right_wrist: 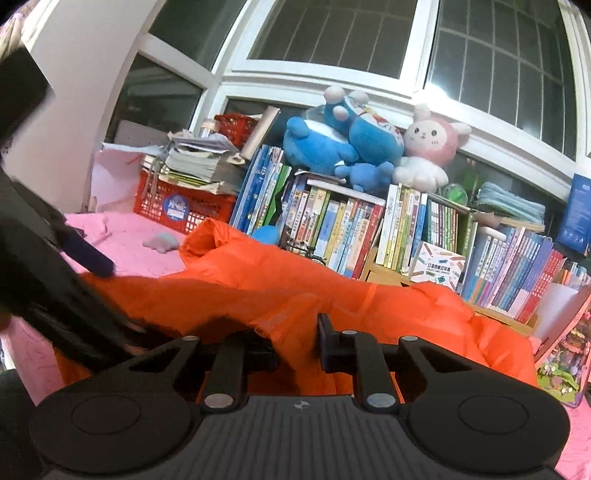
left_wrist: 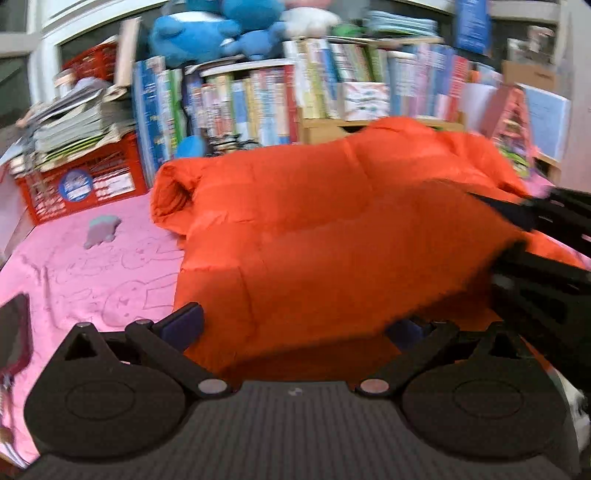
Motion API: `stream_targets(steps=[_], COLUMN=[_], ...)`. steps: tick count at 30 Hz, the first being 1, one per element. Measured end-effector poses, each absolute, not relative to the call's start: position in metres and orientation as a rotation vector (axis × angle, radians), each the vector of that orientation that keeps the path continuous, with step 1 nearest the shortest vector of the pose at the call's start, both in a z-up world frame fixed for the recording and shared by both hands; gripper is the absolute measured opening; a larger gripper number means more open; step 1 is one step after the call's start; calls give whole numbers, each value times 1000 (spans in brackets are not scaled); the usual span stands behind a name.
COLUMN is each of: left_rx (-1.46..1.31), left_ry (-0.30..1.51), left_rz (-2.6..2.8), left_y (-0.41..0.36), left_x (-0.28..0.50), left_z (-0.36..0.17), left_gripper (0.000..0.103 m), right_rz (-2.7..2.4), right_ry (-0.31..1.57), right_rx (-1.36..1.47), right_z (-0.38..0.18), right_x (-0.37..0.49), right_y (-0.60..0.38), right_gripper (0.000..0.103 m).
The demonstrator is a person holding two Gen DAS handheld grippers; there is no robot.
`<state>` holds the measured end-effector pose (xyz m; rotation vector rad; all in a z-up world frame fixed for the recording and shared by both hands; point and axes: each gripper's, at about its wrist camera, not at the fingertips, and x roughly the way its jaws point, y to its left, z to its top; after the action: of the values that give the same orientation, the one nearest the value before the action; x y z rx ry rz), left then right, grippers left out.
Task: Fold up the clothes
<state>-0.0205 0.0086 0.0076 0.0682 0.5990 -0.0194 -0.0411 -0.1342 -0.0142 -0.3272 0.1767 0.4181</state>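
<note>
Right wrist: right claw [right_wrist: 297, 338] pinches one orange jacket [right_wrist: 369, 295]; left claw [left_wrist: 295, 326] spread

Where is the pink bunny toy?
In the right wrist view the pink bunny toy sits upper right of middle, on top of the row of books, beside the blue plush toys and below the window.

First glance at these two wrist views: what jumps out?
The bright orange puffer jacket dominates, spread across the pink bedsheet in the middle of both views. Behind it, packed bookshelves run along the window, topped by blue plush toys and a pink bunny plush. In the right wrist view, the right hand-held gripper is pinched on a fold of the jacket, while the left hand-held gripper stands open at its near edge.
</note>
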Motion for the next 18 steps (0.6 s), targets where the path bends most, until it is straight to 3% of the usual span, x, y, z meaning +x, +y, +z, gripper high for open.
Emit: stream_targets(steps=[6, 7, 11, 17, 18], left_rx=[25, 1, -148, -69, -65], left_ry=[449, 442, 468, 487, 487], left_rz=[282, 338, 401, 494, 509], left_y=[32, 42, 87, 103, 106], left_x=[-8, -6, -9, -21, -23], left_z=[10, 12, 16, 4, 3], left_gripper=[103, 97, 96, 98, 101], right_rz=[357, 334, 246, 47, -15], right_ry=[222, 235, 285, 283, 265], right_rx=[-340, -338, -283, -236, -247], right_z=[-22, -23, -23, -16, -14], right_x=[-46, -46, -43, -28, -24], right_y=[-153, -161, -200, -252, -258], right_gripper=[17, 17, 18, 22, 34])
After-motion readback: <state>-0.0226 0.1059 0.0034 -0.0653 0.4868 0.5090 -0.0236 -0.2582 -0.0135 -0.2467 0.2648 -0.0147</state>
